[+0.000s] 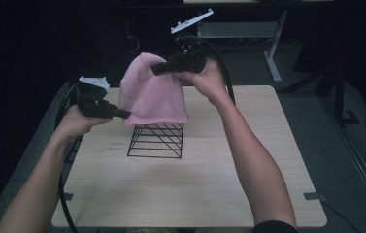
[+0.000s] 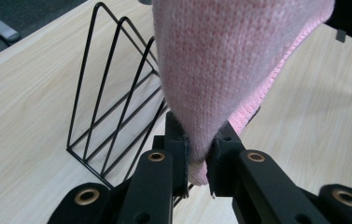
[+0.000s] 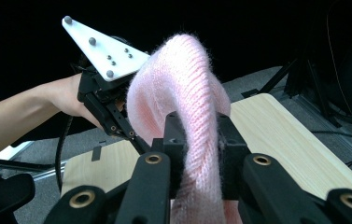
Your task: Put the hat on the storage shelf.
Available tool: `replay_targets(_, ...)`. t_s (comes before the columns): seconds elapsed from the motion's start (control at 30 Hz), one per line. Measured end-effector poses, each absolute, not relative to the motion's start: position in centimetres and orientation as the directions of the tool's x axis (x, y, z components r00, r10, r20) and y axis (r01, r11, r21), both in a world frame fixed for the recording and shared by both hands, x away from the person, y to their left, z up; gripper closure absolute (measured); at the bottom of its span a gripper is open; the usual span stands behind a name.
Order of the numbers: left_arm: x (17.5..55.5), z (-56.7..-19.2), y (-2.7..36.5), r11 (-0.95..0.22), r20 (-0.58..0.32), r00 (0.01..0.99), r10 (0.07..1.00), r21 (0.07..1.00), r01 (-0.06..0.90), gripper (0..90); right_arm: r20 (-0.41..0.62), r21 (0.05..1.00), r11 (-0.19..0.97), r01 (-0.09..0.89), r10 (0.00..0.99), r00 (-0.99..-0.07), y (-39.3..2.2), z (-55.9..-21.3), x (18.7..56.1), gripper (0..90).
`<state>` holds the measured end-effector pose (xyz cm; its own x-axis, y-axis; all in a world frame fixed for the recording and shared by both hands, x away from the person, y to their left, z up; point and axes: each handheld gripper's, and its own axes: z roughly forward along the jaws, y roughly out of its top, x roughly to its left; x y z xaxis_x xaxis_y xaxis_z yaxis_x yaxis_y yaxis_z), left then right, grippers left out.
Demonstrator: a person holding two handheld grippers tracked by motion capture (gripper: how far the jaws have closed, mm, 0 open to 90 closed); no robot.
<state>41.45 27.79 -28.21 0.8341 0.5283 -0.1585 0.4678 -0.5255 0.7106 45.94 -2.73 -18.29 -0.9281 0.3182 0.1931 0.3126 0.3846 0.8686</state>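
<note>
Pale wooden surface (image 1: 195, 189) carries a wire rack (image 1: 156, 141) below both claws; left claw (image 1: 124, 114) and right claw (image 1: 157, 69) grasp the pink hat (image 1: 151, 94), lifted but not yet draped.

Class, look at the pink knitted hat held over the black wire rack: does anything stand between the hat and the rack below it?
Nothing visible does. The pink hat hangs from both grippers, left and right, directly above the wire rack; its hem already overlaps the rack's top in the high view.

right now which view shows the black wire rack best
The high view: the whole black wire rack stands under the pink knitted hat. The left gripper view shows its triangular dividers close, partly cut off by hat and tongs.
</note>
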Motion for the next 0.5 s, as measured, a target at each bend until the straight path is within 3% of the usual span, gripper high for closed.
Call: replay_targets(0.5, 41.71, -28.67, 27.54, -0.552, -0.127, 0.829, 0.544, 0.69, 0.468, 80.7, 0.204, 0.863, 0.394, 0.316, 0.3, -0.932, -2.72, -18.9, 45.78, 77.6)
